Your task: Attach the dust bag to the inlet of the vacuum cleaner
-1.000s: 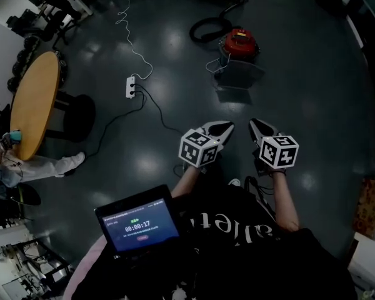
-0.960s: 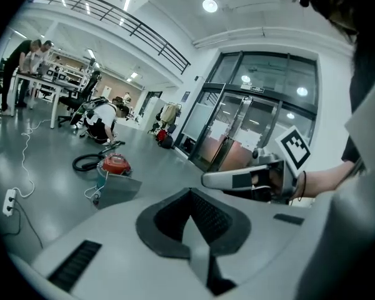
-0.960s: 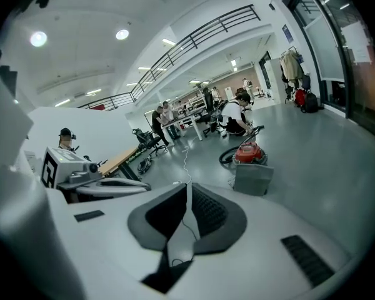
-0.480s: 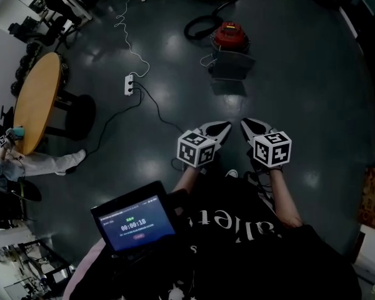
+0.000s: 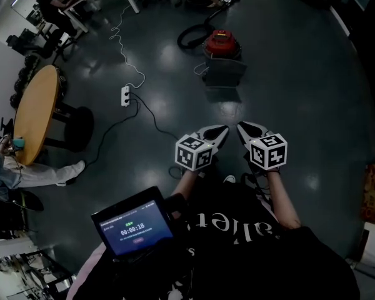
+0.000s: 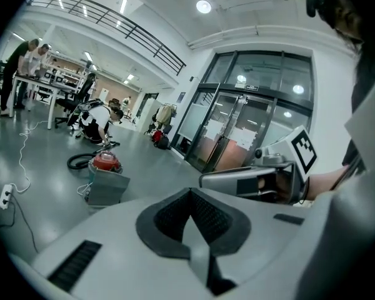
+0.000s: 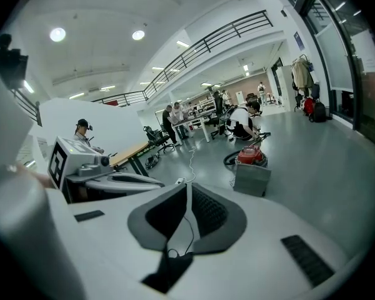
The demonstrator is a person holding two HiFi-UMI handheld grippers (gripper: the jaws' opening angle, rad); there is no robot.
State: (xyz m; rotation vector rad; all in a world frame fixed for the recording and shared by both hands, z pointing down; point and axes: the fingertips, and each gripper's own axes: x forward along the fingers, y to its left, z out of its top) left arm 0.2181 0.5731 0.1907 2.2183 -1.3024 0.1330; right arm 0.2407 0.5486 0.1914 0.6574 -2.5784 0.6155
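The red vacuum cleaner [image 5: 222, 42] stands on the dark floor far ahead, its black hose [image 5: 189, 37] curled to its left. A grey dust bag [image 5: 224, 72] stands just in front of it. Both show small in the left gripper view as the vacuum cleaner [image 6: 105, 162] and the bag [image 6: 106, 189], and in the right gripper view as the vacuum cleaner [image 7: 251, 155] and the bag [image 7: 251, 179]. My left gripper [image 5: 222, 130] and right gripper [image 5: 241, 127] are held side by side well short of them. Both are shut with nothing between their jaws.
A power strip [image 5: 125, 95] with a white cable and a black cable lies on the floor at the left. A round wooden table [image 5: 34, 111] stands further left. A tablet [image 5: 136, 229] showing a timer sits at my chest. People work at desks beyond, one crouching behind the vacuum cleaner [image 6: 100, 120].
Both grippers have shifted together, still shut and side by side. The vacuum cleaner and bag now sit higher and further left in the head view. The timer has advanced.
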